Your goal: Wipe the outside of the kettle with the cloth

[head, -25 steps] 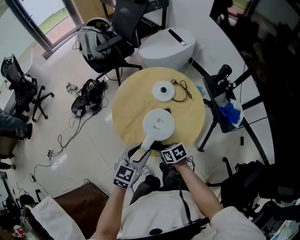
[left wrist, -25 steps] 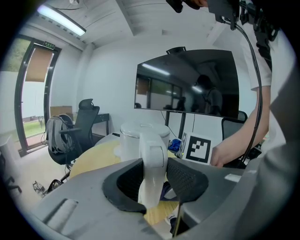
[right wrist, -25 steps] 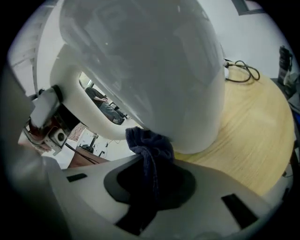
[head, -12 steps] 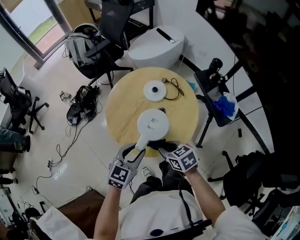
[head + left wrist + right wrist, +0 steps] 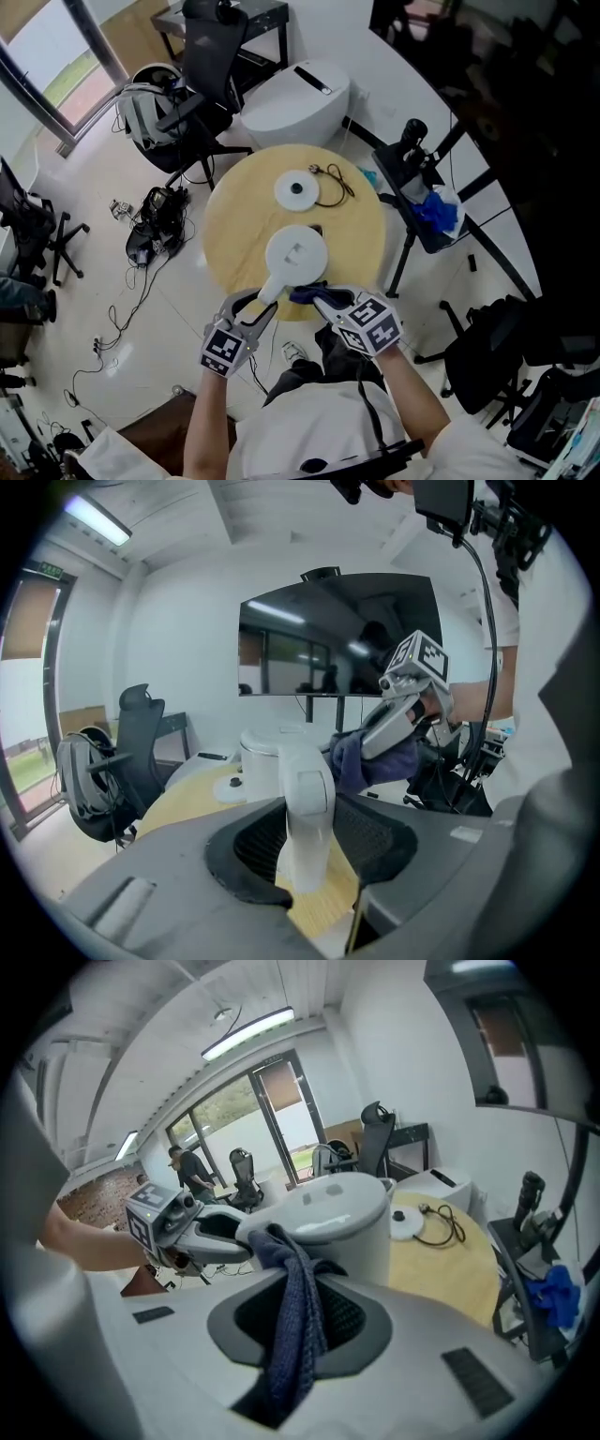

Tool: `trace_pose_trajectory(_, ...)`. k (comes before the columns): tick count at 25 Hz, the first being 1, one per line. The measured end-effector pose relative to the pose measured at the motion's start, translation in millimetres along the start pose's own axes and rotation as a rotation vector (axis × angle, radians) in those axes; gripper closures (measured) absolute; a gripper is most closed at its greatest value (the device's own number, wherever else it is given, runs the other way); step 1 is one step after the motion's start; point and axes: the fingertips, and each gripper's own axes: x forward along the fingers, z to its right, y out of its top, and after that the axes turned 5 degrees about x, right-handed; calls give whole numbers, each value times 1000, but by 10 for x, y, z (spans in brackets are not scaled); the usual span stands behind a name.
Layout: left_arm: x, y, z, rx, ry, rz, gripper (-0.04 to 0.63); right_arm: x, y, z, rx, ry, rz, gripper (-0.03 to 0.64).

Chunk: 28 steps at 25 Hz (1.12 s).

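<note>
The left gripper (image 5: 302, 850) is clamping its partly closed jaws on the white handle (image 5: 307, 789) of the kettle (image 5: 295, 253). The right gripper (image 5: 298, 1335) is pinching the dark blue cloth (image 5: 286, 1252) tight, pressing it against the kettle's side just beside that handle. The kettle is sitting on the near part of the round wooden table (image 5: 234, 216), its base (image 5: 298, 189) lying farther back.

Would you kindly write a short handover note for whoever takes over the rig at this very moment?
Left tongs: shut on the kettle handle, holding the white kettle at the near edge of the round table.
Right tongs: shut on the blue cloth, its bunched end against the kettle's side beside the handle.
Kettle base sits apart, farther back on the table.
Done: both grips set, cloth at the kettle; how much is wiped cannot be told.
Left: wipe round the whole outside.
</note>
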Motion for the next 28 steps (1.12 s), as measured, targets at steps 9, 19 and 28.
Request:
trace_pose_trajectory(9,-72,0,-297,-67,213,26,433,765,-835,426,136,-10,-200,551)
trace_pose_trajectory(19,-21,-8,-498,-145,377,28,419,1085,-958,504,84,-13,-258,549)
trace_pose_trajectory(28,19,-75,-523,-152,412,24,411,121,170,-18,-113,61,-33,551)
